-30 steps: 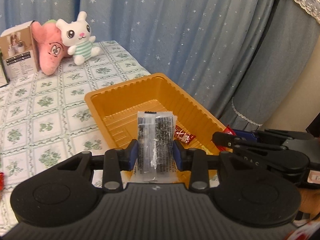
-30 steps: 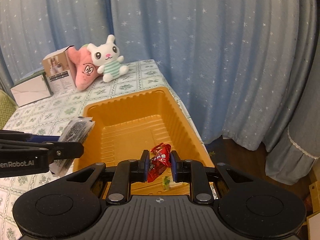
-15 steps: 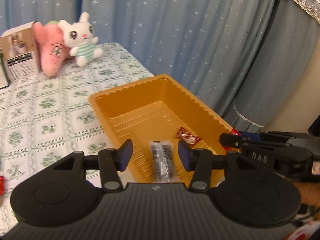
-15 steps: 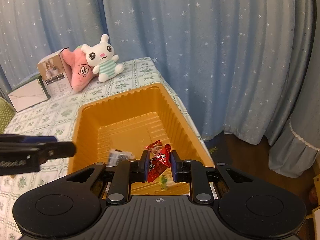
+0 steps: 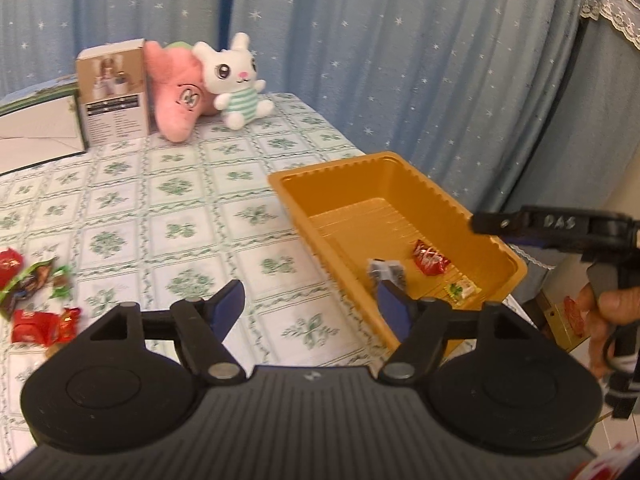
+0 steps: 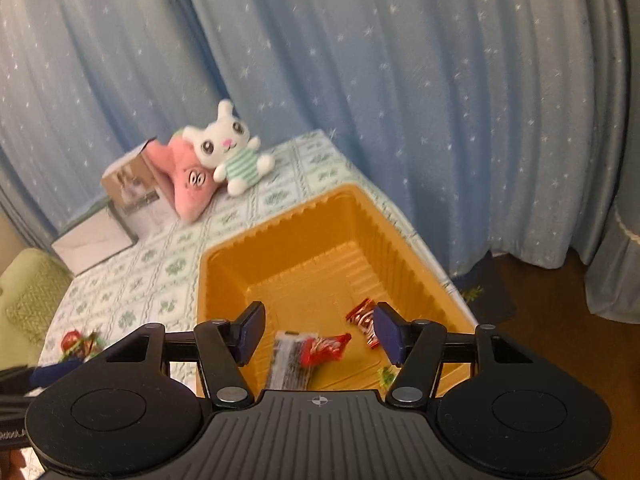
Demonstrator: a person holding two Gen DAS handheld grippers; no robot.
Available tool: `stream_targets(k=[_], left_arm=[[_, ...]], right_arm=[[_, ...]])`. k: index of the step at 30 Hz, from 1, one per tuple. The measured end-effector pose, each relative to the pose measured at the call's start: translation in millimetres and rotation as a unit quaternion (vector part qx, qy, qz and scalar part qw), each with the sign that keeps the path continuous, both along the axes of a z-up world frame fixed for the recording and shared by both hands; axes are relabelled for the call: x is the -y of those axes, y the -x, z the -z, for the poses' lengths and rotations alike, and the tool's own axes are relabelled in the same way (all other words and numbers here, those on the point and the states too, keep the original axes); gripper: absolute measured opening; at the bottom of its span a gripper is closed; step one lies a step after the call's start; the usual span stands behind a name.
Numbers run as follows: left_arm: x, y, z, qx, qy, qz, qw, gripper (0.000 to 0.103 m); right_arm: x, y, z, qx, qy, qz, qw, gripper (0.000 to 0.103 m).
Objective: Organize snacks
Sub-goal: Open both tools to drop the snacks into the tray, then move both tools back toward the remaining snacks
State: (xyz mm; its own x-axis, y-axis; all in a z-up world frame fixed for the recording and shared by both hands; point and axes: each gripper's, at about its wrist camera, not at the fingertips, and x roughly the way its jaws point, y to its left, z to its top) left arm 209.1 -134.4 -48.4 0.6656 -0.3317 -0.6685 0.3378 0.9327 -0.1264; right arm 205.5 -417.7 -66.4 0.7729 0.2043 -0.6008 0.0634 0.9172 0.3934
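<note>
Left wrist view, read left to right: loose snacks in red and green wrappers lay on the floral tablecloth at the far left edge. Left gripper stood over the cloth just beside the orange tray; its jaws had just been opening, stood wide, nothing between them. Dark seaweed packet lay on the tray floor, a red candy near it, a small green-and-white sweet nearer the front wall. Right gripper reached in from the right above the tray's rim, gripped by a hand.

Right wrist view: jaws of the right gripper had just been opening, well apart over the tray, empty. Below them a red wrapped snack lay overlapping the seaweed packet's edge. Plush rabbit sat at the table's far end.
</note>
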Motion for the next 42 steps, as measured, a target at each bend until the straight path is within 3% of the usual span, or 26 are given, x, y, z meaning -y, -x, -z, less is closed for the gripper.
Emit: stream_targets(k=[9,21,31,36,42], left_arm=[[-34,31,-21,0.019,-0.008,-0.023,0.9995,0.077],[-113,80,-50,0.038,-0.032,-0.073,0.9961,0.08],[-197,117,-58,0.044,-0.083,-0.133,0.9867,0.082],[-225,123,-49,0.035,-0.082,-0.154,0.984,0.082],[-236,117,-38,0.023,-0.072,-0.147,0.9863,0.082]], right_arm=[[-14,36,-32,0.018,0.002,0.017,1.0,0.06],[-101,79,-60,0.033,0.002,-0.035,0.999,0.061],[-178,89,-58,0.031,0.002,-0.091,0.995,0.064],[-204,87,-52,0.025,0.011,-0.114,0.993,0.064],[-223,84,-43,0.016,0.018,-0.132,0.991,0.064]])
